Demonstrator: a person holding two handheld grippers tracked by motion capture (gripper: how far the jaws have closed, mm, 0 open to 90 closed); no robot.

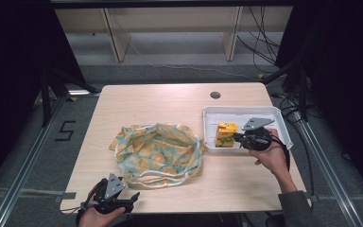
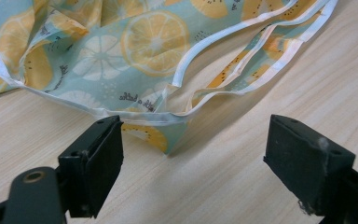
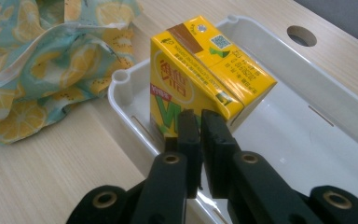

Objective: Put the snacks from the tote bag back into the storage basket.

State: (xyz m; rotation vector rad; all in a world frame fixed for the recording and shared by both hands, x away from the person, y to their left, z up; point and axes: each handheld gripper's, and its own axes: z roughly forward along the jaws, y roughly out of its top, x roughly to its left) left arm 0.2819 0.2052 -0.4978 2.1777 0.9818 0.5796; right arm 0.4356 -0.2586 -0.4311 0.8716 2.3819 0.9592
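Here the right gripper (image 3: 199, 122) has its jaws nearly closed, seemingly pinching the carton (image 3: 205, 70) corner in the tray (image 1: 283, 124); grip deeper before lifting. The left gripper (image 2: 193, 154), jaws wide, should catch the bag (image 1: 158, 153) rim on the worktop (image 1: 160, 101).

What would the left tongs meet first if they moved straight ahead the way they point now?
Probably the lemon-print fabric bag: its white-trimmed bottom corner lies just ahead of the open left tongs, nearer the left-hand jaw. Exact depth is unclear.

A lab: dark curtains (image 1: 9, 71), floor cables (image 1: 264, 42), aluminium rails (image 1: 23, 161).
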